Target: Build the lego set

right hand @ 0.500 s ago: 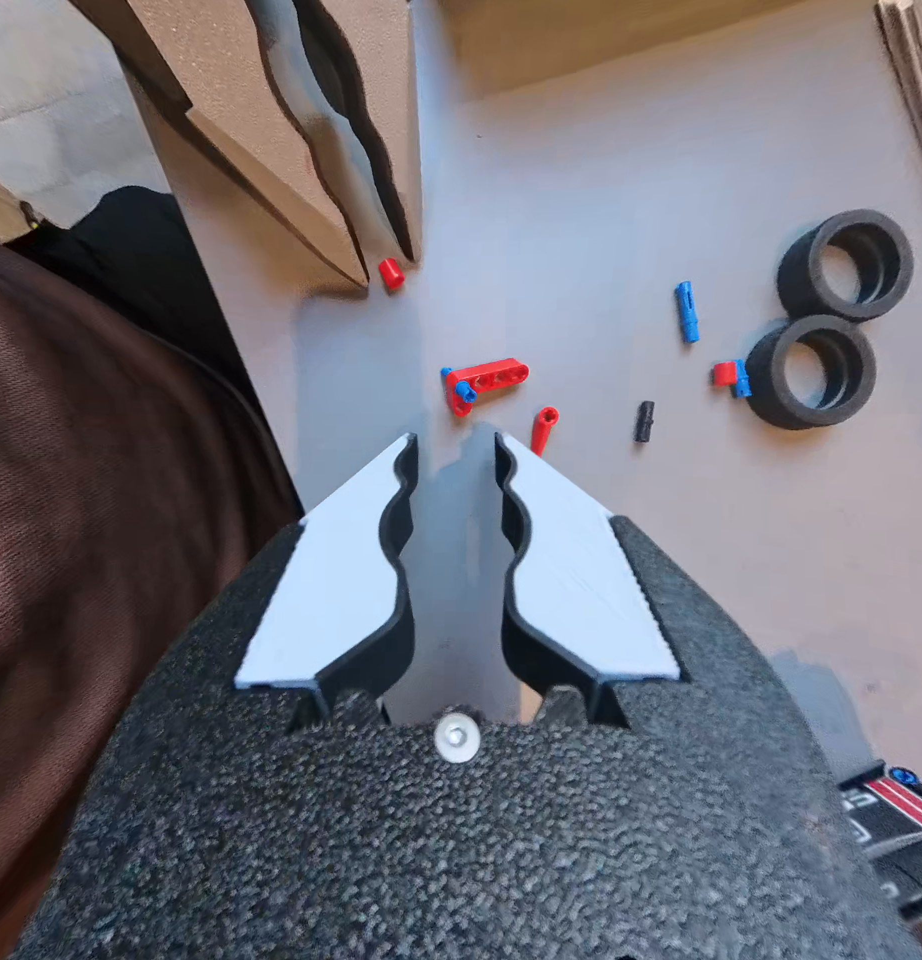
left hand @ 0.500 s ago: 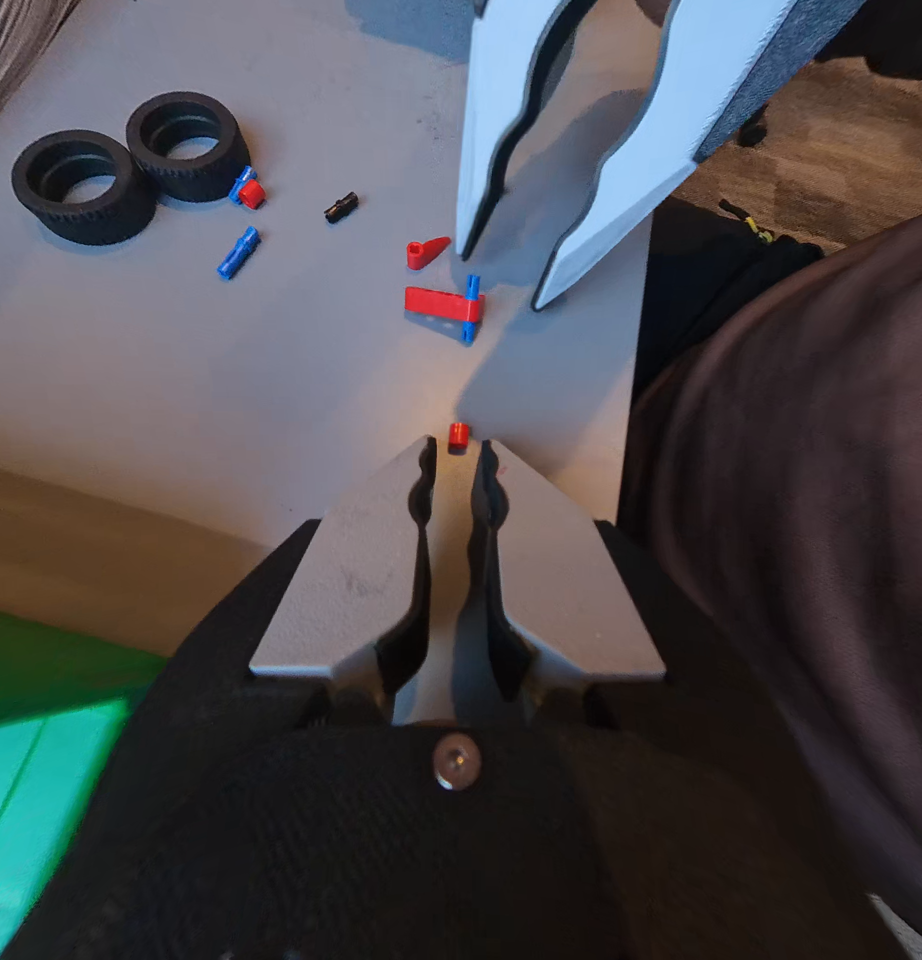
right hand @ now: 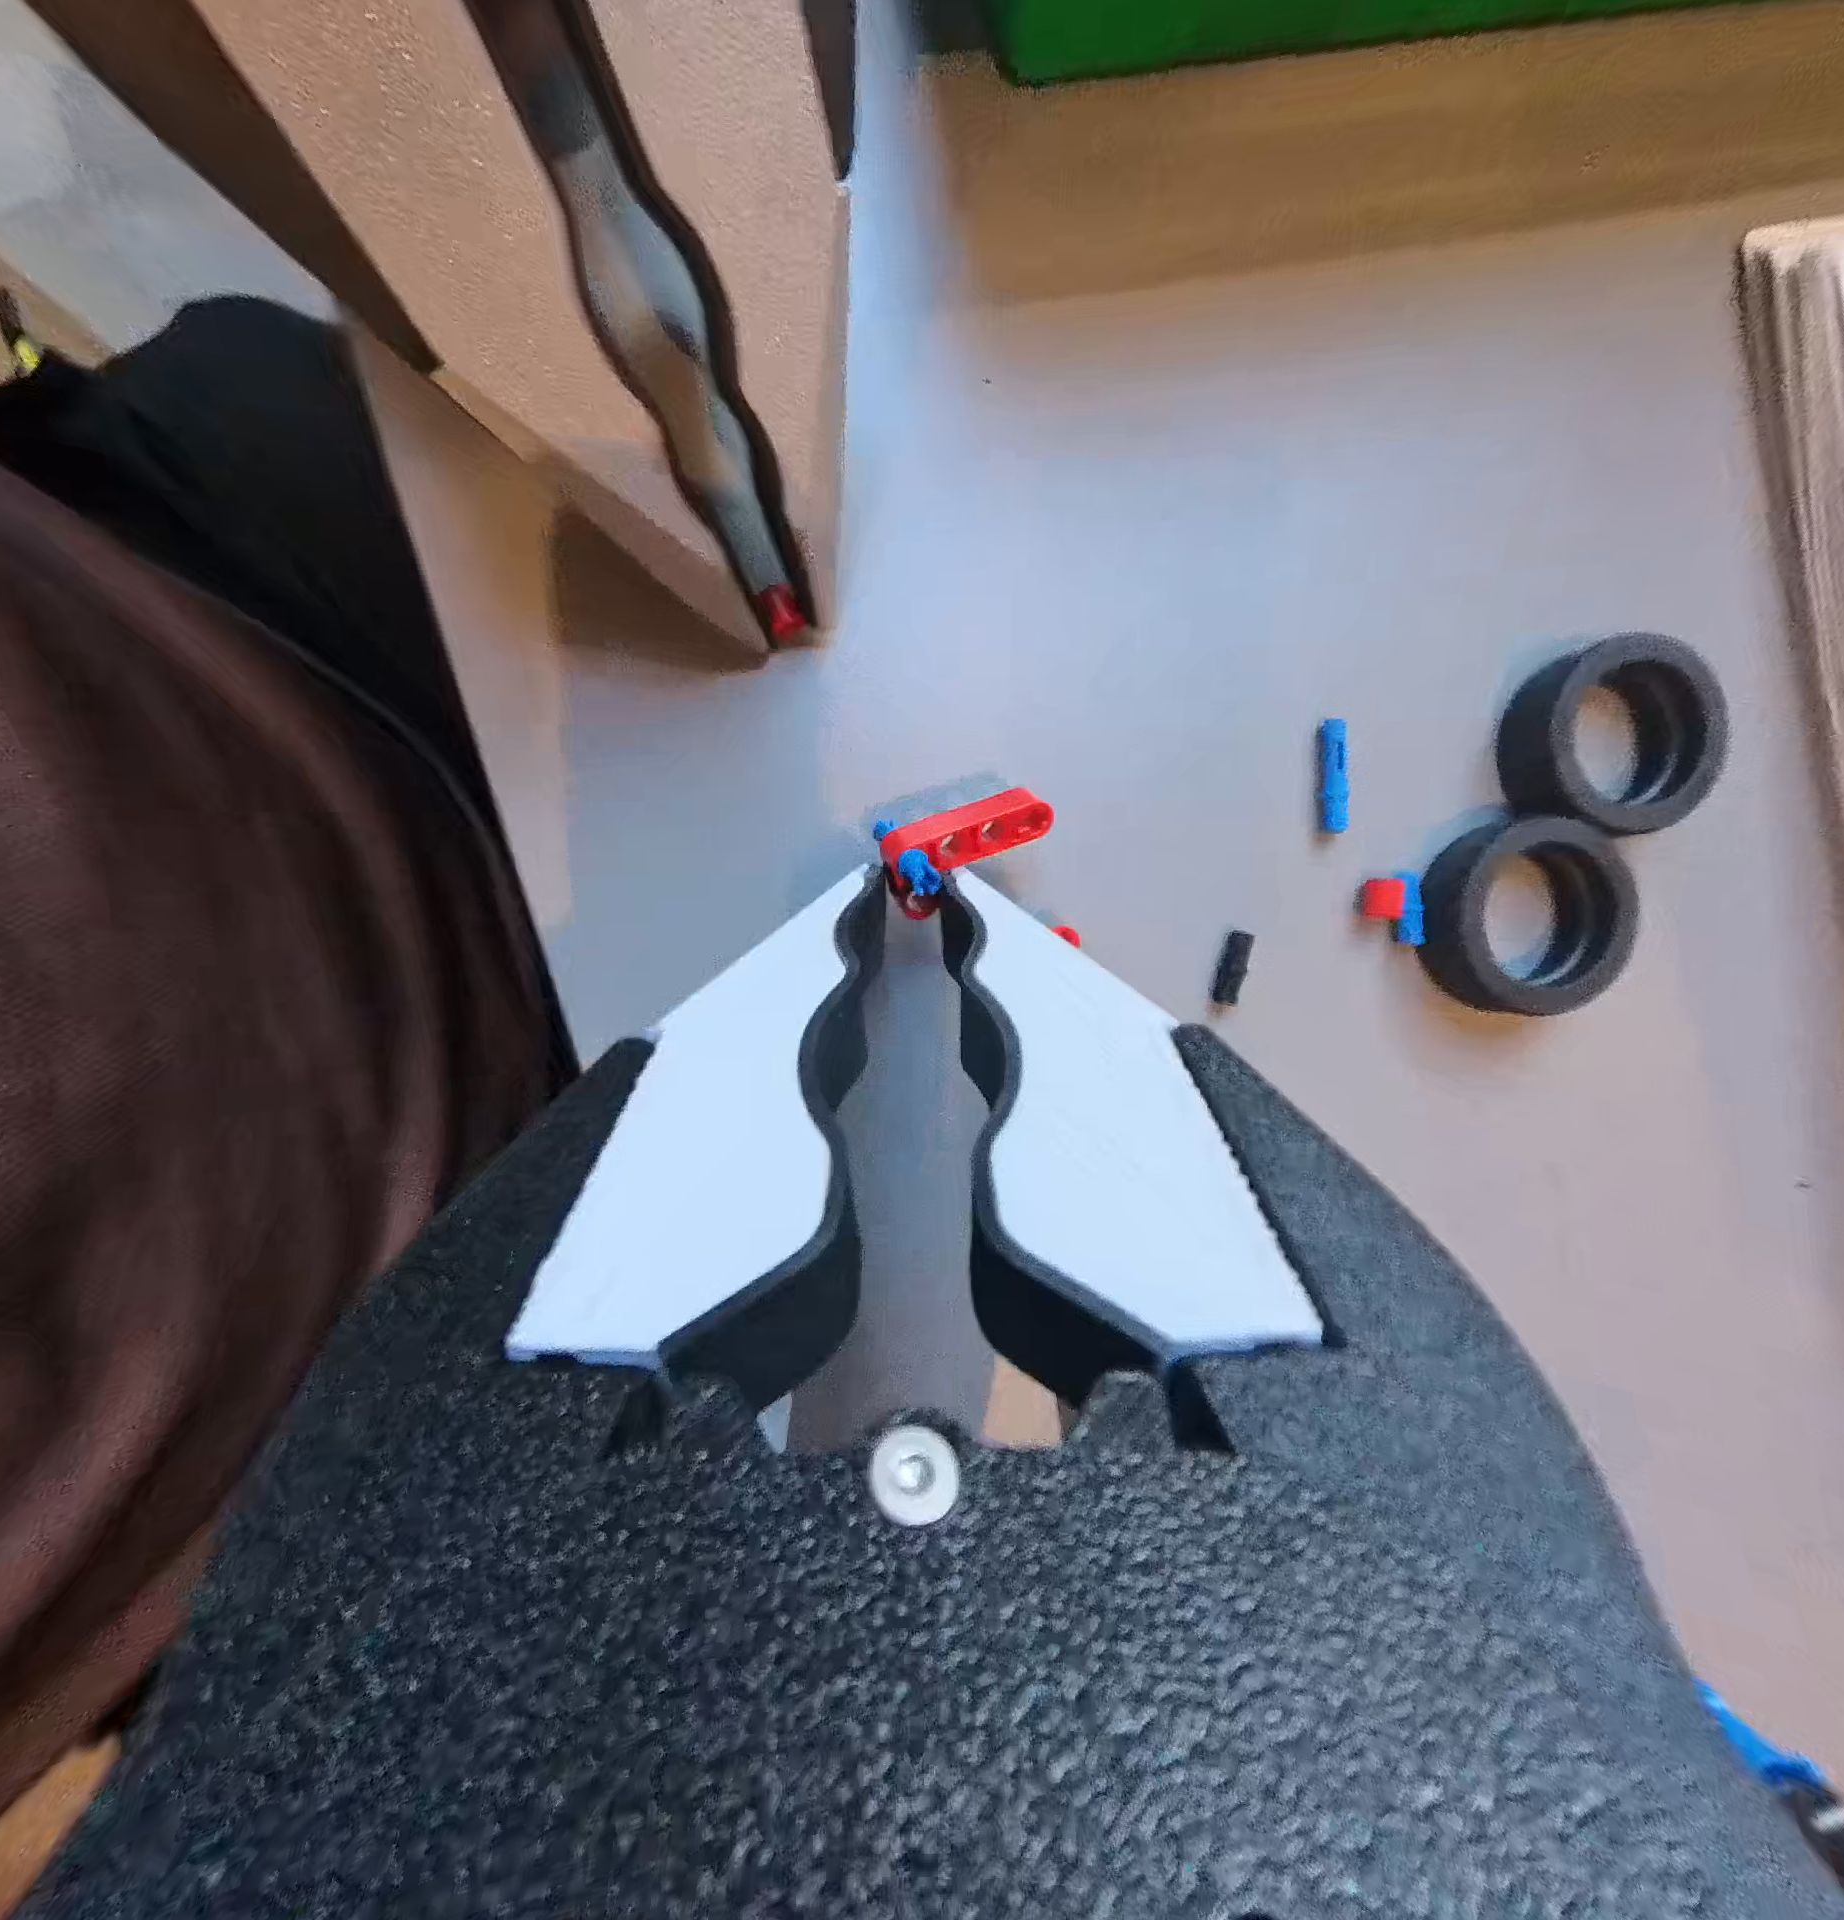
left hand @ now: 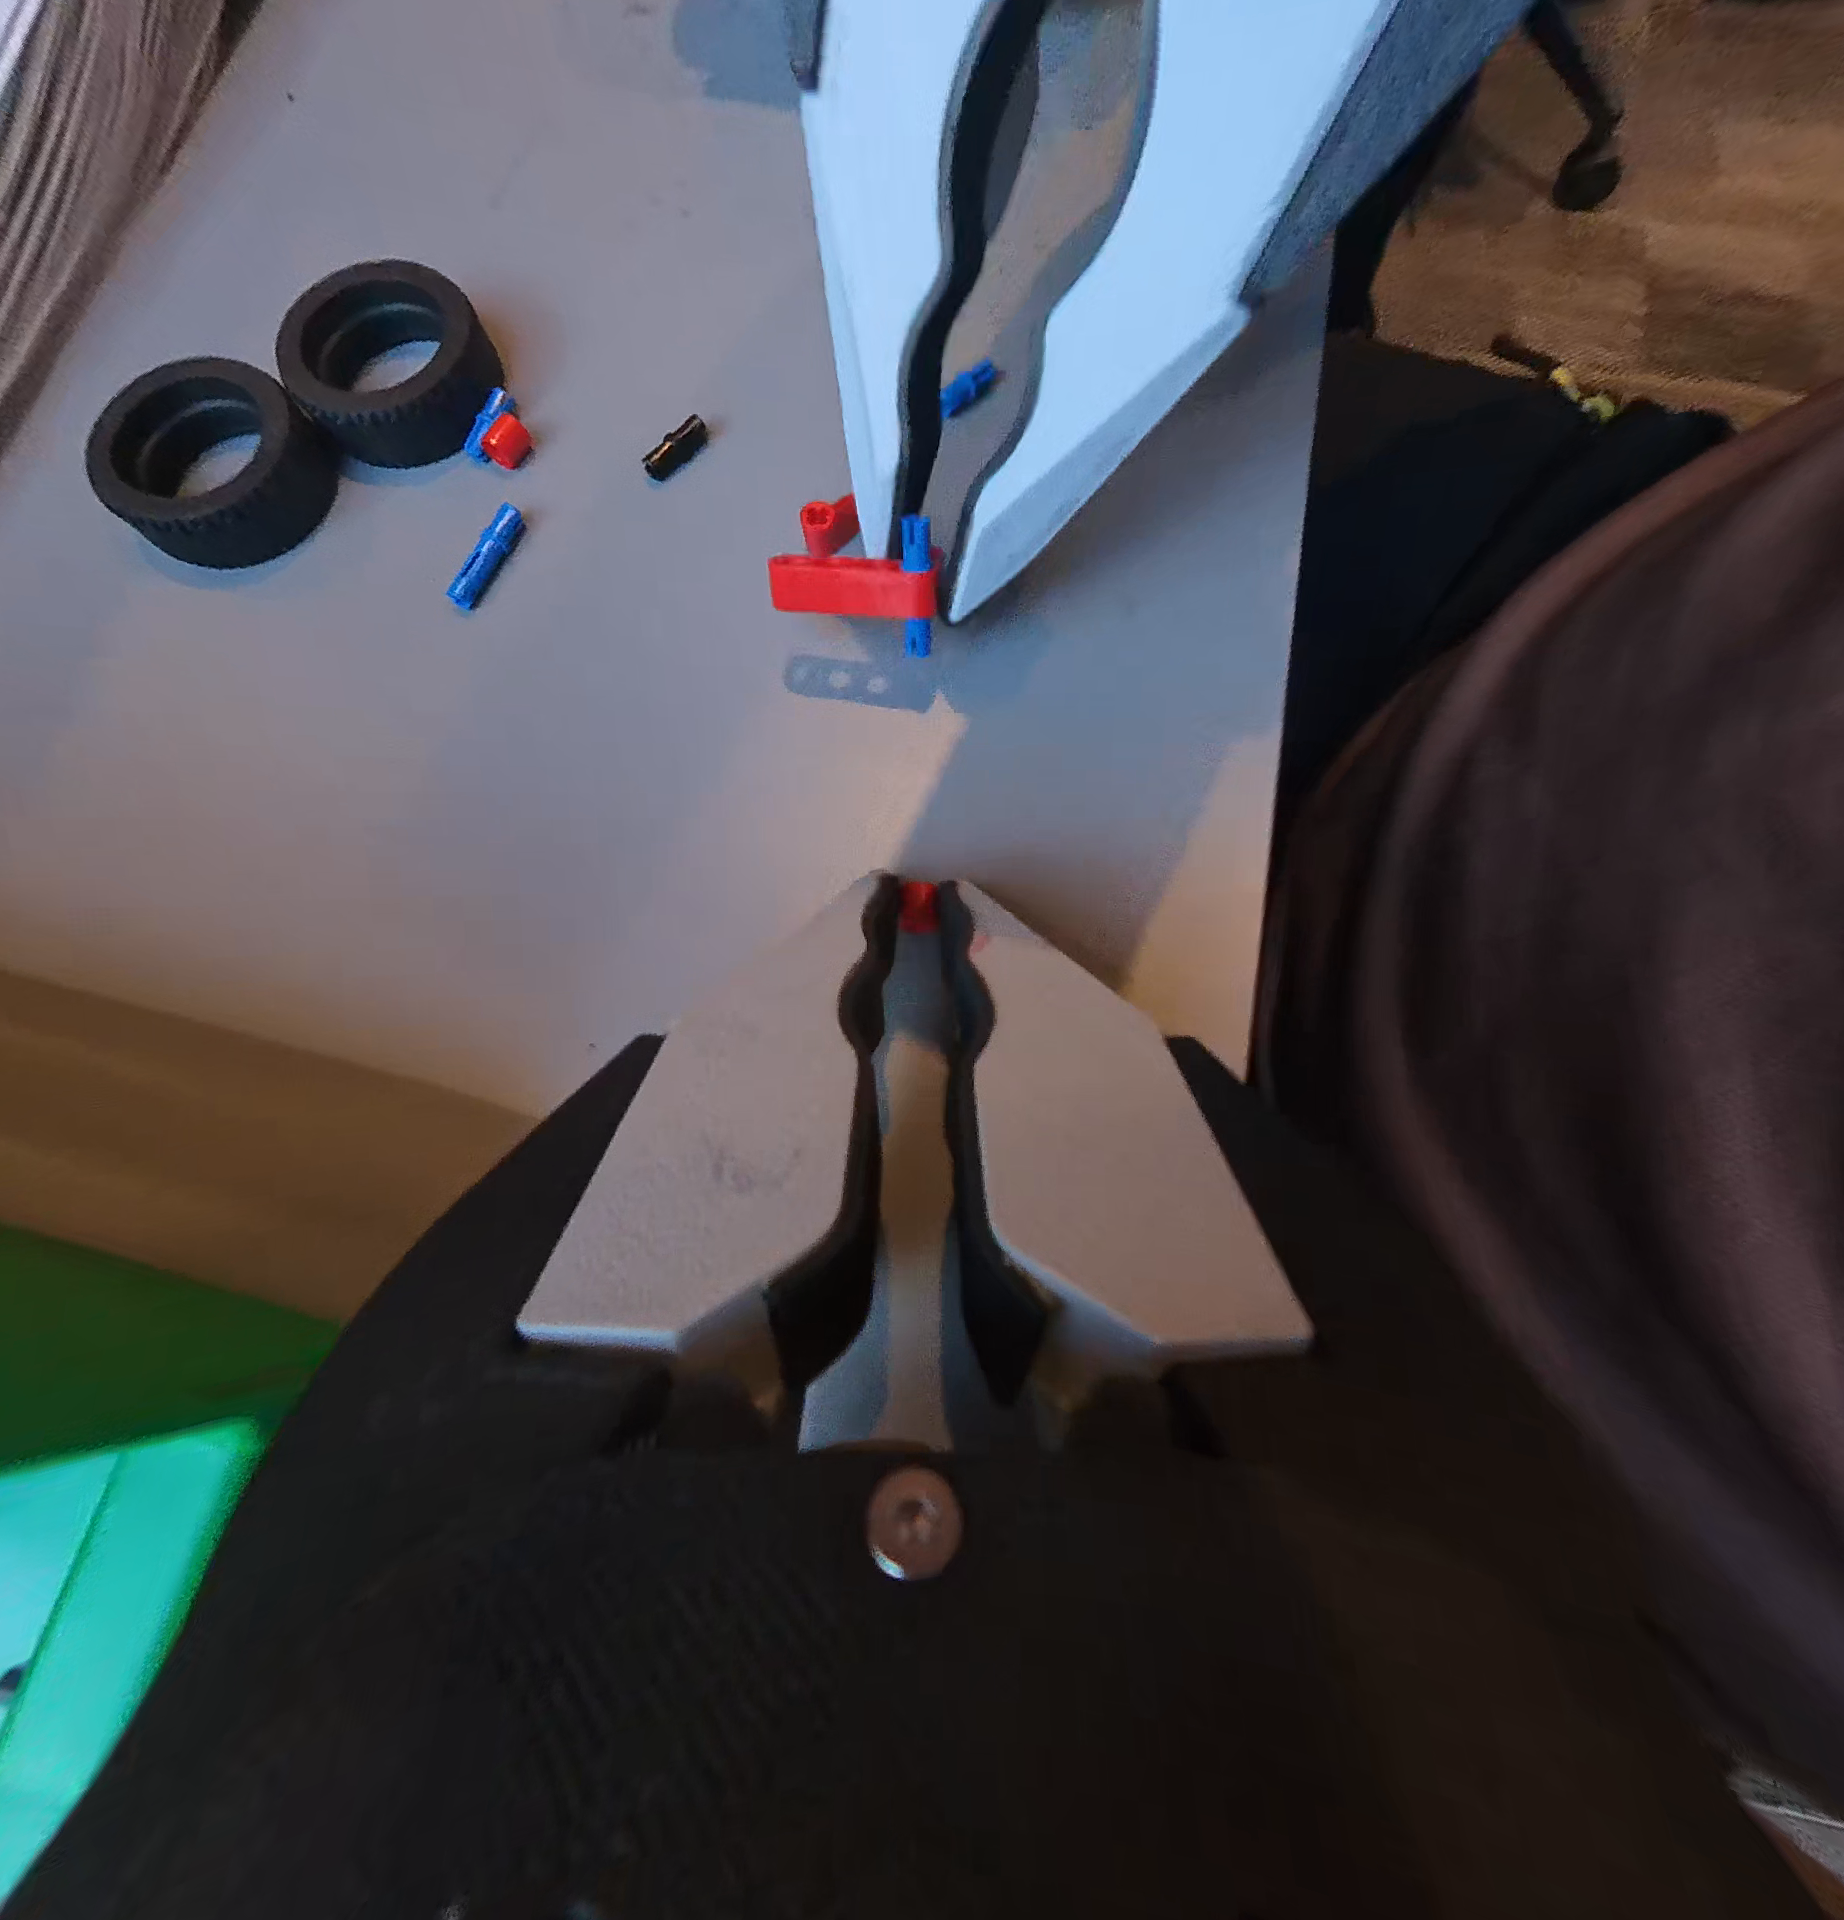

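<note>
Now left gripper clamped on small red bush, right gripper pinching red beam, two tyres aside.

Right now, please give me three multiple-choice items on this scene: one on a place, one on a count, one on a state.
1. Where is the black pin?
A. Between the red beam and the tyres
B. Inside a tyre
C. In the left gripper

2. How many tyres lie on the table?
A. One
B. Two
C. Four

3. What is the right gripper doing?
A. Hanging open over the tyres
B. Gripping the red beam
C. Holding a tyre

Answers: 1 A, the pin lies alone between them. 2 B, two black tyres lie side by side. 3 B, its fingertips pinch the beam's end with the blue pin.
</note>
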A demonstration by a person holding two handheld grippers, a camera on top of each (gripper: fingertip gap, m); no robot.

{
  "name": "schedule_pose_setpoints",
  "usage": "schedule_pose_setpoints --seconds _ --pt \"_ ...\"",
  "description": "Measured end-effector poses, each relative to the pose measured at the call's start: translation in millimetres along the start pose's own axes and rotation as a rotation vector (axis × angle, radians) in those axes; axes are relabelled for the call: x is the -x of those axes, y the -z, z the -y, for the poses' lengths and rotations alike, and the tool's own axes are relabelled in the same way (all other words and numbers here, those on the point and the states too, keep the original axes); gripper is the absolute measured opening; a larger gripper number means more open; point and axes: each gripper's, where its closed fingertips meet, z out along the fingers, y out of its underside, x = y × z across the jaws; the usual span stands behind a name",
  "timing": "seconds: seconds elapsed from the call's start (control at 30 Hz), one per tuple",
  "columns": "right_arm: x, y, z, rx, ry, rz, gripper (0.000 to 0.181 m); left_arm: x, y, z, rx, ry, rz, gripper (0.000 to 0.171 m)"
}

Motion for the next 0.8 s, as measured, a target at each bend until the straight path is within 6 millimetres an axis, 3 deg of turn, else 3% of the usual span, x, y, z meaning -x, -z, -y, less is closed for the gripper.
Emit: schedule_pose_setpoints --seconds 0.2,0.43,0.8 --pt "5 -10 9 0.073 0.08 0.042 0.016 2 11 15 -0.122 -0.107 0.096 0.005" --pt "9 -13 6 -0.012 -0.037 0.081 0.016 6 32 36 -0.316 -0.136 0.162 0.005" --pt "-3 38 14 -0.397 -0.369 0.129 0.019 14 40 44 -0.388 -0.083 0.185 0.005"
